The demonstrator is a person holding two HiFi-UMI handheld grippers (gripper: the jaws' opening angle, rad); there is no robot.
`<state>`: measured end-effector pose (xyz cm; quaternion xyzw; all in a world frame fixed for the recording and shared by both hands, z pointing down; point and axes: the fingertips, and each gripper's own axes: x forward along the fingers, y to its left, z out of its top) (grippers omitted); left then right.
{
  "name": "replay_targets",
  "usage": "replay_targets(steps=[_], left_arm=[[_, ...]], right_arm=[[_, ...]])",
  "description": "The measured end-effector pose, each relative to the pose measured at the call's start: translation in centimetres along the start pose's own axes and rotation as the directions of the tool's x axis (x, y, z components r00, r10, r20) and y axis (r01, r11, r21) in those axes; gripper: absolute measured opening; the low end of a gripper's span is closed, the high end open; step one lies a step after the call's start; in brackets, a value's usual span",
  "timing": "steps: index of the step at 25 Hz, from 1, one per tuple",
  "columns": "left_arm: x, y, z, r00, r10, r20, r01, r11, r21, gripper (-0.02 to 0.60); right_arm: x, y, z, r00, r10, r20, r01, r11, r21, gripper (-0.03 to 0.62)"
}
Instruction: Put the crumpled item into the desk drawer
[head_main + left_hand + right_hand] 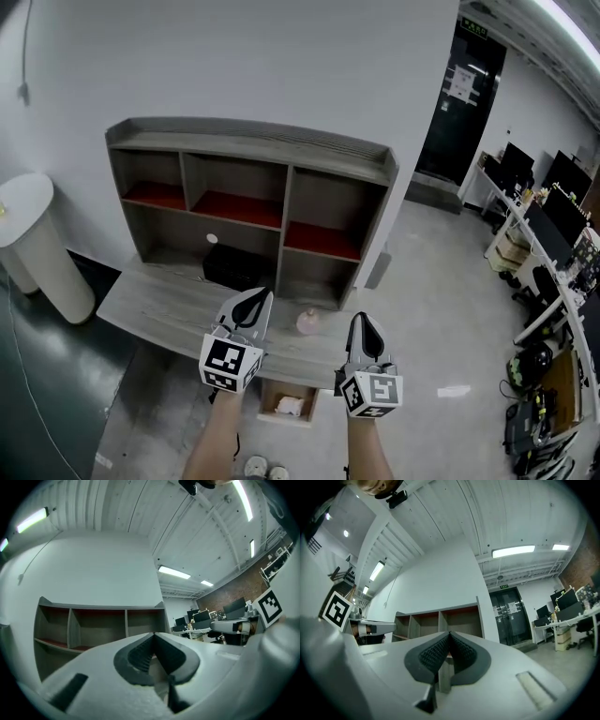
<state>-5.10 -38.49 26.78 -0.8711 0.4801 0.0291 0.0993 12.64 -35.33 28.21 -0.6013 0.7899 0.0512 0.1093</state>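
A small pale pink crumpled item [307,322] lies on the grey wooden desk [159,305], near its front edge. Below that edge a drawer [312,403] stands pulled out, with a white crumpled thing [289,405] inside. My left gripper [263,294] is held above the desk just left of the pink item, its jaws shut on nothing. My right gripper [362,319] hovers just right of the item, also shut and empty. In the left gripper view the closed tips [153,634] point at the shelf unit [93,625]; in the right gripper view the closed tips [450,633] do the same.
A grey hutch [248,202] with red-floored compartments stands at the back of the desk, a black box [234,265] under it. A white round stand [33,244] is at the left. Office desks with monitors [553,216] line the right side.
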Motion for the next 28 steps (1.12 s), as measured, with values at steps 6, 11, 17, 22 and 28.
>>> replay_targets(steps=[6, 11, 17, 22, 28], left_arm=[[-0.3, -0.3, -0.1, 1.0, -0.001, -0.009, 0.001, 1.0, -0.006, -0.002], [-0.3, -0.9, -0.1, 1.0, -0.011, -0.016, 0.011, 1.0, -0.005, -0.002], [-0.3, -1.4, -0.2, 1.0, -0.015, -0.021, 0.014, 1.0, -0.011, -0.002], [-0.3, -1.6, -0.1, 0.999, -0.019, -0.026, 0.019, 1.0, -0.012, -0.002], [-0.6, -1.8, -0.3, 0.999, -0.017, -0.031, 0.017, 1.0, -0.021, -0.002]], right_arm=[[-0.6, -0.2, -0.5, 0.999, -0.02, -0.027, 0.019, 1.0, -0.012, 0.005], [-0.9, -0.6, -0.4, 0.999, -0.023, -0.03, 0.022, 1.0, -0.01, 0.005], [-1.4, -0.7, -0.3, 0.999, -0.021, -0.03, 0.021, 1.0, -0.008, 0.006], [-1.5, -0.6, -0.3, 0.999, -0.014, -0.032, 0.014, 1.0, -0.009, 0.006], [-1.8, -0.7, 0.0, 1.0, -0.011, -0.028, 0.011, 1.0, -0.01, 0.006]])
